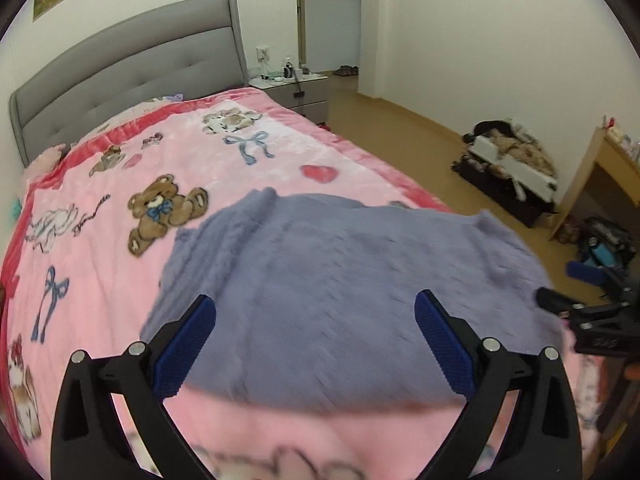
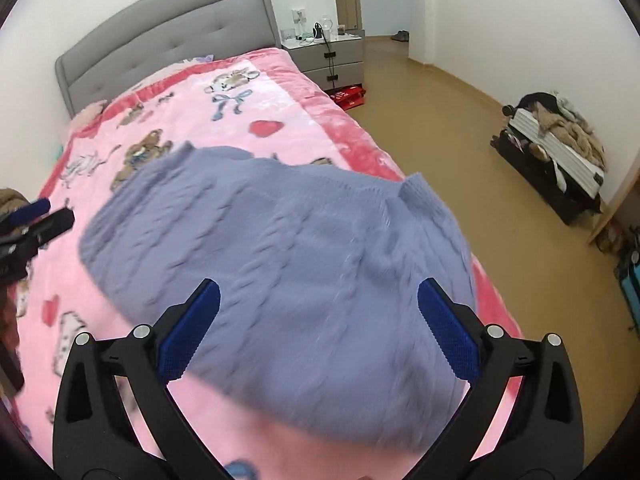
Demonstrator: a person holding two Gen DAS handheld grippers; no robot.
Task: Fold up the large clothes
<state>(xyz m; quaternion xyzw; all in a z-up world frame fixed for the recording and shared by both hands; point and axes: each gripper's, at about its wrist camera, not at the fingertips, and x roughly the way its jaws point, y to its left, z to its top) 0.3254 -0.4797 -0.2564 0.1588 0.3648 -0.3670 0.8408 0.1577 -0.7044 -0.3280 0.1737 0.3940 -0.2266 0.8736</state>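
A periwinkle-blue cable-knit sweater [image 1: 340, 280] lies folded and flat on a pink plush blanket printed with teddy bears, bows and hearts [image 1: 100, 208], which covers a bed with a grey tufted headboard [image 1: 132, 64]. The sweater sits toward the near, floor-side part of the bed, one edge close to the blanket's red border. The left gripper [image 1: 316, 332] hangs above the knit with its blue-padded jaws spread wide and nothing between them; the pads touch no fabric. The right gripper [image 2: 318, 324] hovers over the same garment nearer the floor side, its jaws likewise standing wide apart and empty. Each gripper shows at the margin of the other's view, dark and blurred. Both views are smeared with motion blur in the foreground, so the sweater's near hem reads softly against the pink. Beyond the bed stands a grey two-drawer nightstand [image 2: 328, 54] cluttered with small items and cables, with a red box [image 2: 348, 96] on the tan floor [image 2: 440, 128] beside it. Against the far white wall rests an open dark suitcase heaped with clothing [image 2: 556, 148].
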